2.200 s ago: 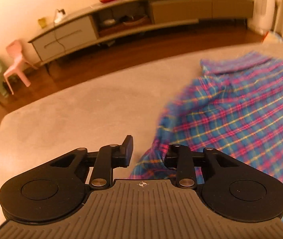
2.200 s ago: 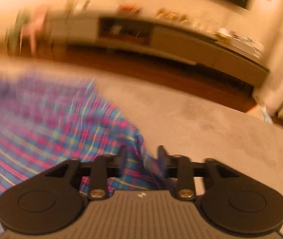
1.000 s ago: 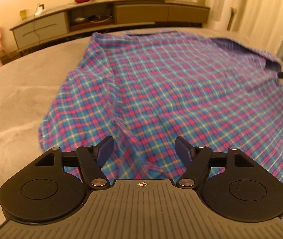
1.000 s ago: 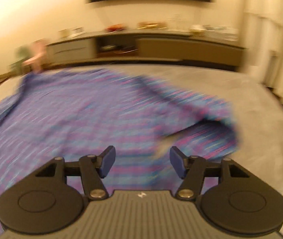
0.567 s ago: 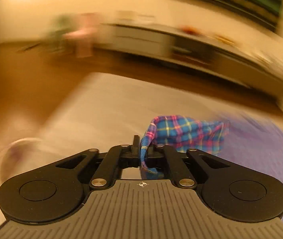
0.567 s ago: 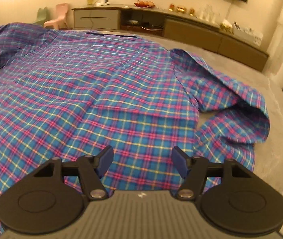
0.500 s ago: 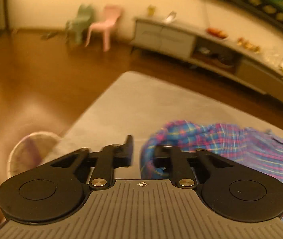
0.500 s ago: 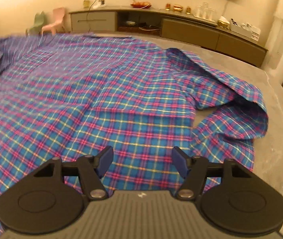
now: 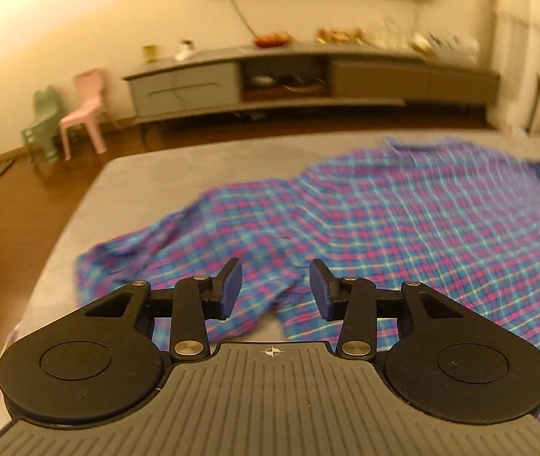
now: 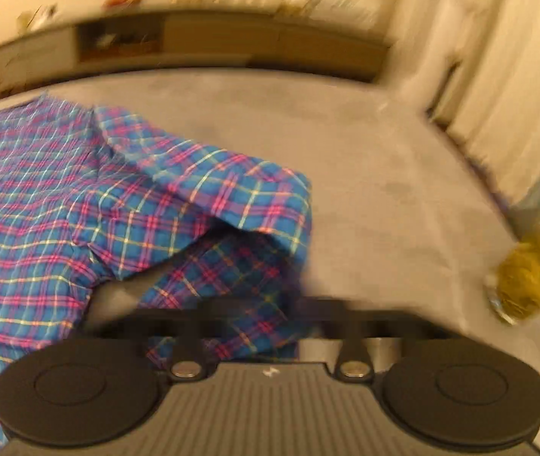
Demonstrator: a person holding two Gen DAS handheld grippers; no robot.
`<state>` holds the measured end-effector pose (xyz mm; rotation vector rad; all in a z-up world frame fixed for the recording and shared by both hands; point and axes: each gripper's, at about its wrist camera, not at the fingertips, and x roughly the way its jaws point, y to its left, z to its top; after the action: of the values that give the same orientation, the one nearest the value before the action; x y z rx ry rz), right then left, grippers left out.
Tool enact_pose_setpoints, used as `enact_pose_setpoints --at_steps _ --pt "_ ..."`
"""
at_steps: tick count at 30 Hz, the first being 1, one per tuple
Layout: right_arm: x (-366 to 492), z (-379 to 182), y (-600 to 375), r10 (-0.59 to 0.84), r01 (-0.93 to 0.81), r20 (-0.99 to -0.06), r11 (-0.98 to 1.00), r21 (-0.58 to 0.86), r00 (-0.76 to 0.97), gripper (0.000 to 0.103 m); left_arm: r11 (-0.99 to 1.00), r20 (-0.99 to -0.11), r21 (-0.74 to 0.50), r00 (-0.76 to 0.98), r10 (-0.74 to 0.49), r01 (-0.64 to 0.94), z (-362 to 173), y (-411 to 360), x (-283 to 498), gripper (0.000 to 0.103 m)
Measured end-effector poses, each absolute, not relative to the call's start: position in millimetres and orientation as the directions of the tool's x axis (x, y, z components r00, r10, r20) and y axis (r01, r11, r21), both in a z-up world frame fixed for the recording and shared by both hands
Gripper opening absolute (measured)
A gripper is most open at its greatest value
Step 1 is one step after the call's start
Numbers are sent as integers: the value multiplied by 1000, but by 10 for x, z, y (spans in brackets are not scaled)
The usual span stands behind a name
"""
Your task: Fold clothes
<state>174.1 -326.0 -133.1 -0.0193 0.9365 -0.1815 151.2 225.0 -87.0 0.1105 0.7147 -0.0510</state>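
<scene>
A blue, pink and yellow plaid shirt (image 9: 403,228) lies spread on the grey table (image 9: 148,174). My left gripper (image 9: 274,288) is open and empty, hovering over the shirt's left sleeve (image 9: 178,250). In the right wrist view the shirt (image 10: 60,205) shows its right sleeve (image 10: 231,209) folded back on itself. My right gripper (image 10: 270,315) is low over that sleeve's cuff. Its fingers are motion-blurred, so I cannot tell how the jaws stand.
A long grey TV cabinet (image 9: 308,76) stands against the far wall, with pink (image 9: 83,110) and green (image 9: 41,121) child chairs on the wood floor. A yellowish object (image 10: 524,277) sits at the table's right edge. Curtains (image 10: 517,95) hang at the right.
My left gripper has opened and let go of the sleeve, which now lies flat on the table. My right gripper has swung right and down toward the right sleeve's cuff.
</scene>
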Motion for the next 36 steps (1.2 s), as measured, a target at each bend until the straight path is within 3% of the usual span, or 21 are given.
enact_pose_setpoints --at_steps 2,5,7,9,10,11,12,13,15,21,22,23,24,25,26,29,33,34,35,36 --pt "1904 -981 -3442 -88 73 -807 996 -56 583 5 993 -680 79 733 -10 87 -998 2185 1767 32" --pt "2124 -424 -3829 63 3 -796 997 82 602 22 995 -726 50 687 -22 84 -1131 2153 2142 32" --pt "2288 -289 -3964 -200 133 -782 980 -150 590 27 997 -745 52 668 -2 61 -1249 2255 2435 32" --pt "2395 -210 -4049 -458 274 -698 889 -367 550 39 994 -759 92 650 34 54 -1374 2251 2665 31" --pt "2349 -174 -4030 -493 306 -670 870 -387 556 40 993 -760 110 648 53 48 -1417 2241 2738 31" --pt "2217 -146 -3977 -409 282 -686 912 -297 602 52 990 -759 131 647 71 46 -1467 2211 2771 31" --pt "2077 -127 -3922 -316 250 -695 948 -199 646 73 990 -763 135 643 73 47 -1506 2211 2809 31" --pt "1878 -194 -3848 -178 195 -710 979 -58 682 79 989 -766 138 639 76 47 -1545 2212 2848 31" --pt "1515 -505 -3678 -37 154 -730 984 94 682 81 989 -761 140 644 78 45 -1591 2203 2855 32" --pt "907 -1440 -3219 6 231 -784 954 190 621 82 980 -758 198 632 163 -15 -1621 2298 3040 32" --pt "895 -1455 -3109 -28 209 -777 969 134 629 80 977 -754 213 631 184 -29 -1628 2334 3061 30" --pt "882 -1469 -2999 -62 188 -768 979 77 637 69 972 -750 229 629 205 -43 -1635 2369 3082 30" --pt "873 -1477 -2901 -91 166 -759 986 23 644 35 968 -745 244 628 225 -57 -1642 2405 3104 31" --pt "889 -1438 -2899 -91 135 -764 991 -5 638 10 970 -749 233 624 221 -64 -1640 2450 3116 31" --pt "908 -1395 -2900 -93 105 -769 994 -34 633 1 971 -752 231 621 222 -67 -1635 2483 3123 31" --pt "983 -1104 -2973 -169 57 -756 983 -172 633 1 968 -753 243 616 232 -67 -1624 2550 3143 31" --pt "1136 -467 -3428 -368 129 -672 916 -379 642 2 961 -745 268 618 250 -66 -1624 2581 3192 31" --pt "1249 -320 -3604 -443 177 -647 883 -434 621 4 959 -743 274 619 255 -66 -1624 2589 3205 31" --pt "1374 -275 -3721 -544 231 -598 822 -520 589 26 956 -741 285 617 264 -67 -1629 2591 3249 31" --pt "1492 -235 -3829 -638 281 -535 748 -601 553 62 953 -739 296 616 274 -68 -1634 2593 3293 31"
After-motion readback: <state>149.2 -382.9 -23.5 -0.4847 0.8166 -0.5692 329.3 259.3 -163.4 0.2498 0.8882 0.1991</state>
